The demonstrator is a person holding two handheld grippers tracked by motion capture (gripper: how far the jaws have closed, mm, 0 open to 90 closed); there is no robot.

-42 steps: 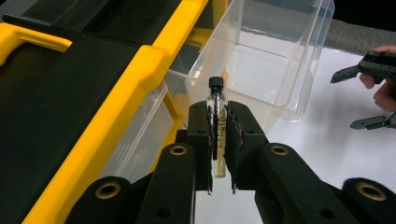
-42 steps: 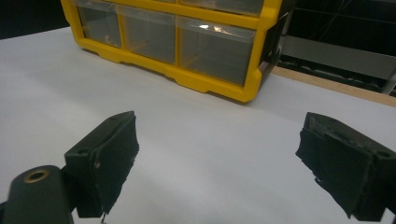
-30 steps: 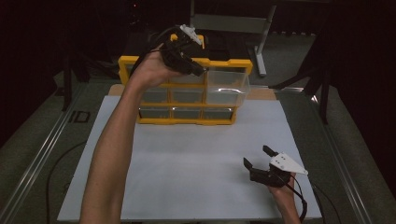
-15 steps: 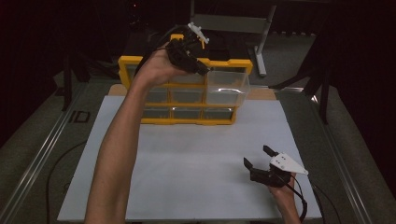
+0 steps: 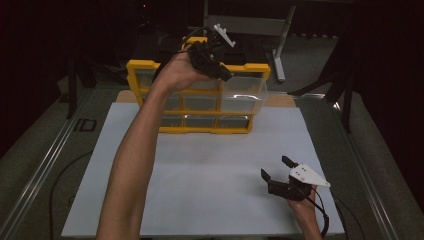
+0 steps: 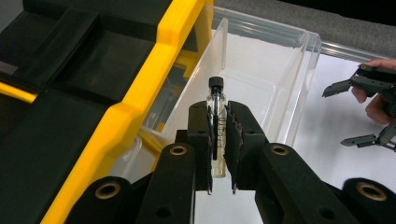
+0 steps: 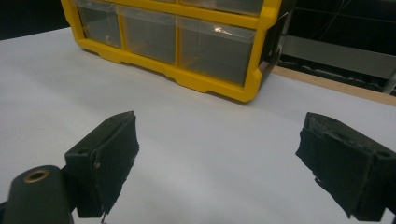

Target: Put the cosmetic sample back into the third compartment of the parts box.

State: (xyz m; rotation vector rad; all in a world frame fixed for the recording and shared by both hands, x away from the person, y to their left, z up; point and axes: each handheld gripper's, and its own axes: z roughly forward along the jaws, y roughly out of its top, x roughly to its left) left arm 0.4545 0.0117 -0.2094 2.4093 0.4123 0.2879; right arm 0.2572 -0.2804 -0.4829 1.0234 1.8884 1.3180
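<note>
My left gripper [image 5: 226,76] hangs over the top right of a yellow drawer cabinet [image 5: 137,67], raised on a person's bare forearm. In the left gripper view its jaws [image 6: 217,108] are shut on a small clear glass vial [image 6: 216,95] with a black cap, held upright. Beneath the vial a clear drawer [image 6: 280,70] is pulled out of the cabinet's top right slot [image 5: 245,92]. My right gripper [image 5: 273,167] rests low at the front right of the white mat, open, with nothing between its jaws [image 7: 217,140].
The white mat [image 5: 210,165] covers the table in front of the cabinet. The cabinet's other clear drawers [image 7: 215,46] are pushed in. A grey metal stand [image 5: 280,45] rises behind the cabinet. Metal rails [image 5: 45,165] run along the table's sides.
My left gripper has shifted a little to the right above the cabinet with the vial still in it. The right gripper has stayed where it was.
</note>
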